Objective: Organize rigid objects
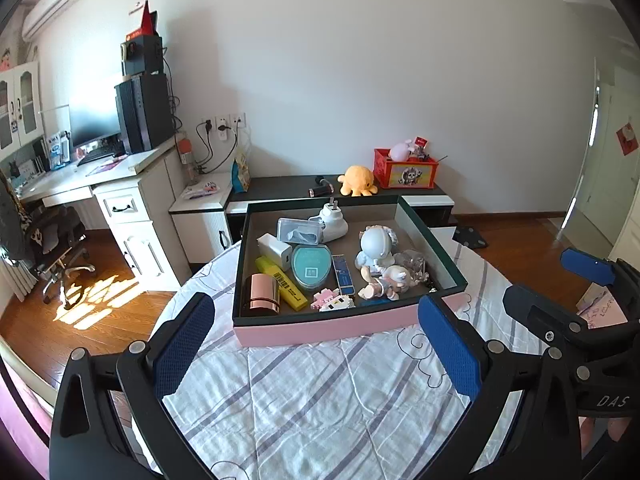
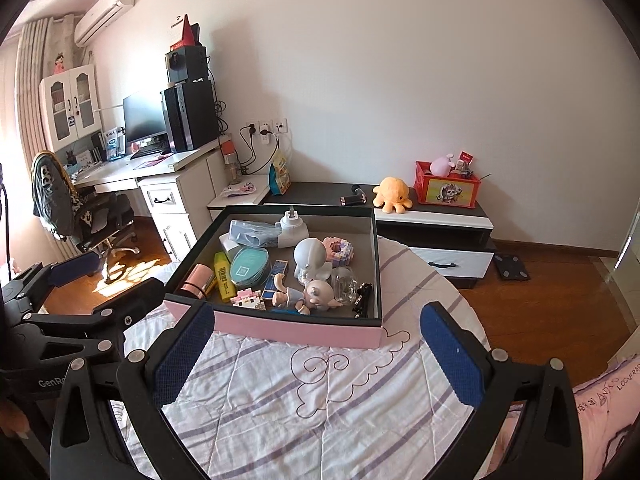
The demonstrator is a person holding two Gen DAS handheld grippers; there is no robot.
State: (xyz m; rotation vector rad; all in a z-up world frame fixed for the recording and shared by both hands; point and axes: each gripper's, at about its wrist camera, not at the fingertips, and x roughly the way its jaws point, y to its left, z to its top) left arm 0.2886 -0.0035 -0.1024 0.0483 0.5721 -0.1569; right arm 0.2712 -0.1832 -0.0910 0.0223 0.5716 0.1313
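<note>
- Nearest the cameras, the left tool (image 1: 316, 344) and right tool (image 2: 320, 354) hover over the striped quilt (image 1: 312, 400), both spread wide and grasping nothing.
- Just beyond, the pink box (image 1: 320, 330) sits on the bed, crowded with a yellow highlighter (image 1: 282, 282), rose-gold cylinder (image 1: 262, 294), teal case (image 1: 312, 266), white charger (image 1: 334, 222) and figurines (image 1: 378, 246).
- Sorting looks not yet begun; the next move calls for choosing one piece and reaching over the front wall.
- Tight packing may block clean grasps.
- Farther off, a low cabinet (image 2: 432, 216) holds an orange plush (image 2: 392, 194).
</note>
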